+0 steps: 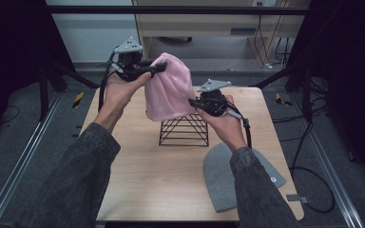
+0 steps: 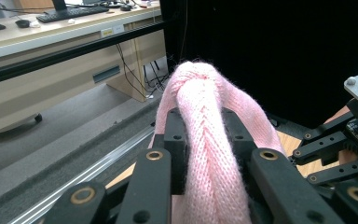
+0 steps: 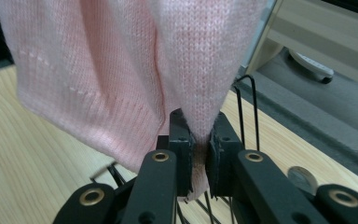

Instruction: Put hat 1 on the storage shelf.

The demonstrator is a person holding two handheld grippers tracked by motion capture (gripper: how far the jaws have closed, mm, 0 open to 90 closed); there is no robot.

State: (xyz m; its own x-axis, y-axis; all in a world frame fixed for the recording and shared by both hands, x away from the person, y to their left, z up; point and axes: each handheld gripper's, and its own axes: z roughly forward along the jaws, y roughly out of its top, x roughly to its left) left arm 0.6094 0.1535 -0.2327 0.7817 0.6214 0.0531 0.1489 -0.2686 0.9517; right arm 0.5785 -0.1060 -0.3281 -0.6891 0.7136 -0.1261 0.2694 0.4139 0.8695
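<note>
Lowering the pink beanie onto the wire stand

Holding the pink beanie (image 1: pixel 168 88) between both claws, we are carrying it just above the black wire stand (image 1: pixel 184 129). Nearest us, a grey beanie (image 1: pixel 223 178) is lying flat on the pale wooden table (image 1: pixel 147 175), soft and ribbed. Beyond it, the right gripper (image 1: pixel 194 102) is pinching the pink hem tight, jaws nearly together on thin knit. Farther off and higher, the left gripper (image 1: pixel 159 68) is clamping a thicker bunched fold near the crown. To do this well, we judge we should be spreading the hem open and keeping it centred over the stand's angular, open-framed peak, so the fuzzy, stretchy fabric is not snagging on the thin wires
</note>
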